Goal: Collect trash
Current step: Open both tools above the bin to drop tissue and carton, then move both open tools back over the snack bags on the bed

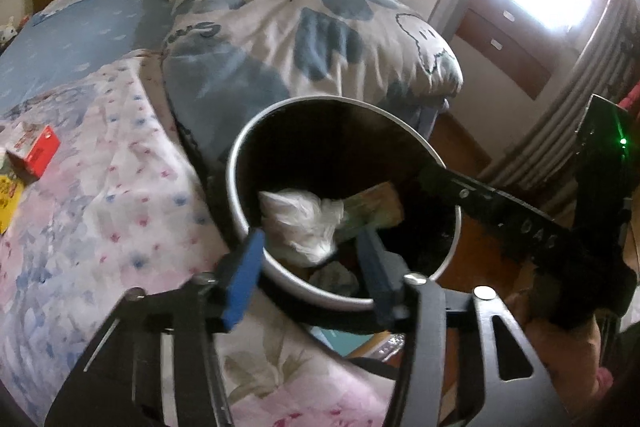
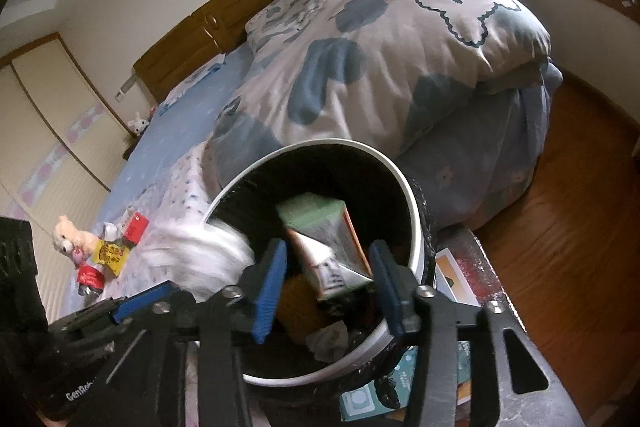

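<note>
A round trash bin, white-rimmed and lined in black, stands against the bed. My left gripper hangs open over its near edge. A white crumpled wad, blurred, lies loose just beyond the blue pads. My right gripper is open above the bin too, and a green and white carton sits tilted between its pads with a gap on the left side. Crumpled paper lies at the bottom.
On the flowered bedspread lie a red box, a yellow packet, a red can and a plush toy. A folded blue and white duvet is piled behind the bin. Wooden floor lies to the right.
</note>
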Available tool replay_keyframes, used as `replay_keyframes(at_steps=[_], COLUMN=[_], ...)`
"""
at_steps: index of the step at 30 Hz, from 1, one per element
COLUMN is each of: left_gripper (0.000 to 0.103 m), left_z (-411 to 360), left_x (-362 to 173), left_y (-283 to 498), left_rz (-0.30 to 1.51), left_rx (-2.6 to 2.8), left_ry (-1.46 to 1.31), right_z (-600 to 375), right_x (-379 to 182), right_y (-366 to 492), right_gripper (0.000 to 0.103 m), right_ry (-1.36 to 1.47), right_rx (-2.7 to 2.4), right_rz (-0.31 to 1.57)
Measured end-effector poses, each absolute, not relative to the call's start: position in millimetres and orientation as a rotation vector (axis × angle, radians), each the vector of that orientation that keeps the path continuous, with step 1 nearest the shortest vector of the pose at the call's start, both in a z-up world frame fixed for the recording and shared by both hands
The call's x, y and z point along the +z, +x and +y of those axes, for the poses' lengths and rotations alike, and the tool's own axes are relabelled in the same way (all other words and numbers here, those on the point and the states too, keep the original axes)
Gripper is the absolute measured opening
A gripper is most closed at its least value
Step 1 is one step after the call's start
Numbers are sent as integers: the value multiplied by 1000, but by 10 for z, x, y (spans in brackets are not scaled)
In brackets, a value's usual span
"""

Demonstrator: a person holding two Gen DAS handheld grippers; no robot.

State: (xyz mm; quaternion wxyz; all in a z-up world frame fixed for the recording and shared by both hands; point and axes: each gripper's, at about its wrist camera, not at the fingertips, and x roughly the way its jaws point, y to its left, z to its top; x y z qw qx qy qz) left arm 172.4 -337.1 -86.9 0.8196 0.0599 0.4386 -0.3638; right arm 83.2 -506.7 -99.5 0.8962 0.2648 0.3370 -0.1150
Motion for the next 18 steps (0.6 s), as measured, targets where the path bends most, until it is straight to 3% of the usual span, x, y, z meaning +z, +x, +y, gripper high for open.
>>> replay_keyframes(at_steps=[1, 7, 18], left_gripper=[53, 54, 56], left_z=[-3332, -2972, -2113], left_x=[-873, -934, -983], left_y=[1725, 1727, 1762], left_rz=[936, 948, 940], left_rx=[-771, -705, -551], left_ry=[121, 76, -31], right_z=[-5066, -5014, -4496], right_x=[-982, -929, -834], right_y=[819, 783, 921], right_gripper=[59, 68, 77], right_ry=[551, 563, 525], right_rx=[-241, -241, -154], right_rz=[691, 666, 664])
